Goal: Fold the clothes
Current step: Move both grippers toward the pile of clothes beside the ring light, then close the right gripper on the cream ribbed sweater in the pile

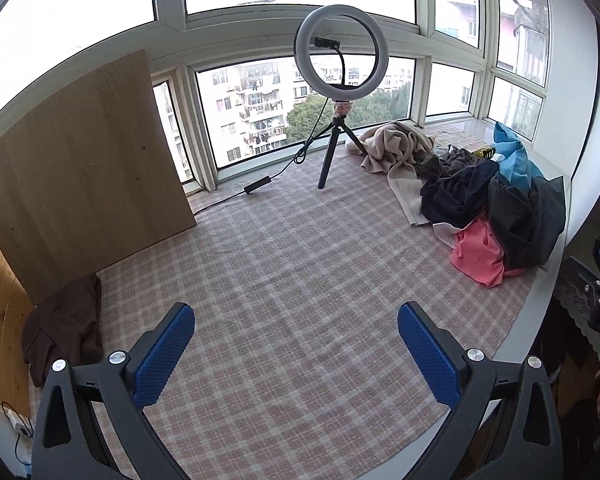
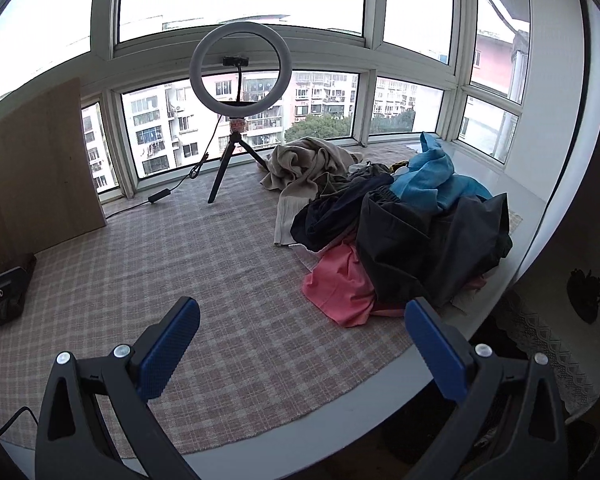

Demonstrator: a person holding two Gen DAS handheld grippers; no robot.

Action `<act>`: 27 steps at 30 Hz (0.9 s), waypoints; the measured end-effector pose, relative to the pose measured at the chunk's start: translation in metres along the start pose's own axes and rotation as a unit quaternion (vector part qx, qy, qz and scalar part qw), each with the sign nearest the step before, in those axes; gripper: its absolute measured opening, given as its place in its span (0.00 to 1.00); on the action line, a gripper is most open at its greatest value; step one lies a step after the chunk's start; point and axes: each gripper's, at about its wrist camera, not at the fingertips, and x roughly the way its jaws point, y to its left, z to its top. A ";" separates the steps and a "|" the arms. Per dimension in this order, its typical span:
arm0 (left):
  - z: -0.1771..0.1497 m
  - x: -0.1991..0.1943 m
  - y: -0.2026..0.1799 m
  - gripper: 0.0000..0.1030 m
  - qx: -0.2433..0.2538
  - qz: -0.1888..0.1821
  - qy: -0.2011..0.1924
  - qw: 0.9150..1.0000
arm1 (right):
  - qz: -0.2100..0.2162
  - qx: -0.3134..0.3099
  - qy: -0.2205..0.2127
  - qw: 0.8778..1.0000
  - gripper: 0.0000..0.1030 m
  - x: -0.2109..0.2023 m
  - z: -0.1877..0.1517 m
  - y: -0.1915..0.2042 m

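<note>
We work over a wide surface point(image 1: 284, 248) covered with a pink-and-white checked cloth, set against a bay of windows. At its far right lies the heap of clothes point(image 2: 404, 232) we are to fold: a dark grey garment point(image 2: 428, 248) on top at the front, a blue one point(image 2: 436, 176) behind it, a beige knit point(image 2: 308, 164) toward the window, and a pink piece point(image 2: 340, 284) poking out at the near edge. A wooden board point(image 1: 80, 168) stands at the left, with a brown garment point(image 1: 64, 328) lying at its foot; whether that one is already folded we cannot quite tell through the fisheye edge. A ring light point(image 1: 340, 52) on a small tripod stands at the back.

Both tools hover above the bare cloth, well apart from the heap. The left gripper point(image 1: 296, 356) has its jaws spread wide and empty; the right gripper point(image 2: 302, 354) likewise.

We judge that the step is picking one garment. To do it well, we should take the pink piece or the grey top layer by one edge, lift it free so that nothing beneath is dragged along, and spread it flat on the open middle.
</note>
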 end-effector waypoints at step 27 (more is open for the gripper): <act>0.100 0.062 -0.089 0.99 -0.008 -0.016 -0.037 0.999 | -0.006 0.050 -0.024 0.998 1.00 0.092 0.080 -0.191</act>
